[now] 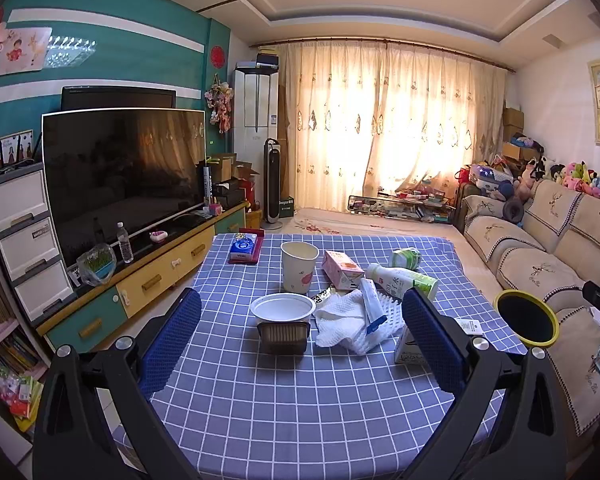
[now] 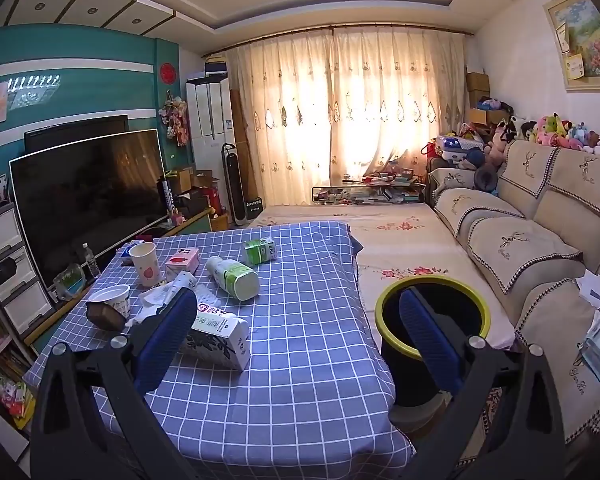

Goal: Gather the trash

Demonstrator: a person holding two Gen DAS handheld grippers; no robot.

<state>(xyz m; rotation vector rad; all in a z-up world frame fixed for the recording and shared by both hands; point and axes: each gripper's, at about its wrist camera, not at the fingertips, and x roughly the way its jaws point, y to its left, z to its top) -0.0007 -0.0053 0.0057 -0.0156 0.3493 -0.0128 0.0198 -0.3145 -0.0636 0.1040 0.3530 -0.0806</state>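
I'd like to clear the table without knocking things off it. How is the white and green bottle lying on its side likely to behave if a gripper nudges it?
The bottle lies on its side on the checked tablecloth, so its round body will probably roll when pushed. It looks like plastic, so likely light and not fragile. Its smooth surface may slip in a loose grip.

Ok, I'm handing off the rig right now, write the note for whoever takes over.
Left gripper: open, empty, above the near table edge.
Right gripper: open, empty, facing the gap between table and bin.
Trash on the checked tablecloth: paper cup, white bowl, brown tray, crumpled tissue, pink carton, lying bottle, green carton, white carton.
Bin: on the floor beside the table, towards the sofa.
Done: nothing visibly collected.
Left: everything.
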